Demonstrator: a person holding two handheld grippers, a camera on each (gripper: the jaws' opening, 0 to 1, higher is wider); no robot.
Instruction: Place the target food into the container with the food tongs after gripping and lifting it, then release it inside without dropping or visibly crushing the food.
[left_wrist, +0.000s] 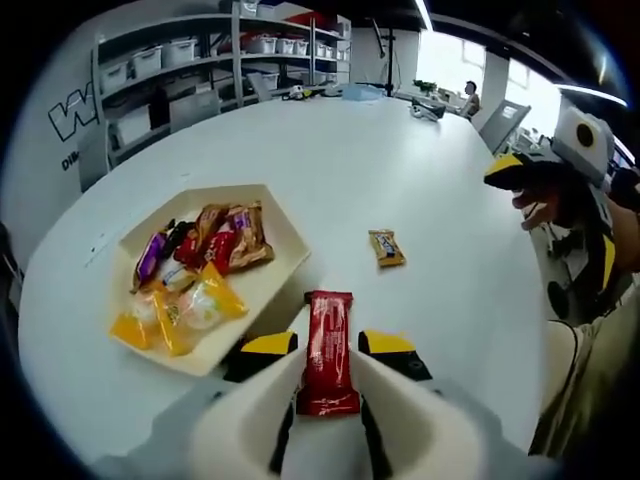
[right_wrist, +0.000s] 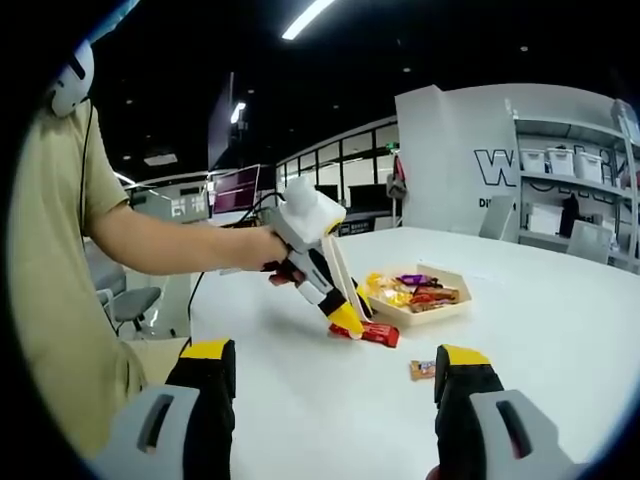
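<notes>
Beside the tray (left_wrist: 285, 255) on the tabletop (left_wrist: 400, 180) | left tongs (left_wrist: 328, 345) pinching red snack bar (left_wrist: 329, 352), not yet lifted | right tongs (right_wrist: 335, 365) spread, idle | lift, carry, release still ahead | small snack (left_wrist: 386, 247) lies apart.

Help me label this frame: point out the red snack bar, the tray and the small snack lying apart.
red snack bar (left_wrist: 329, 350), left gripper view, wrapper middle
tray (left_wrist: 285, 240), left gripper view, right rim
small snack (left_wrist: 386, 247), left gripper view, wrapper centre
</notes>
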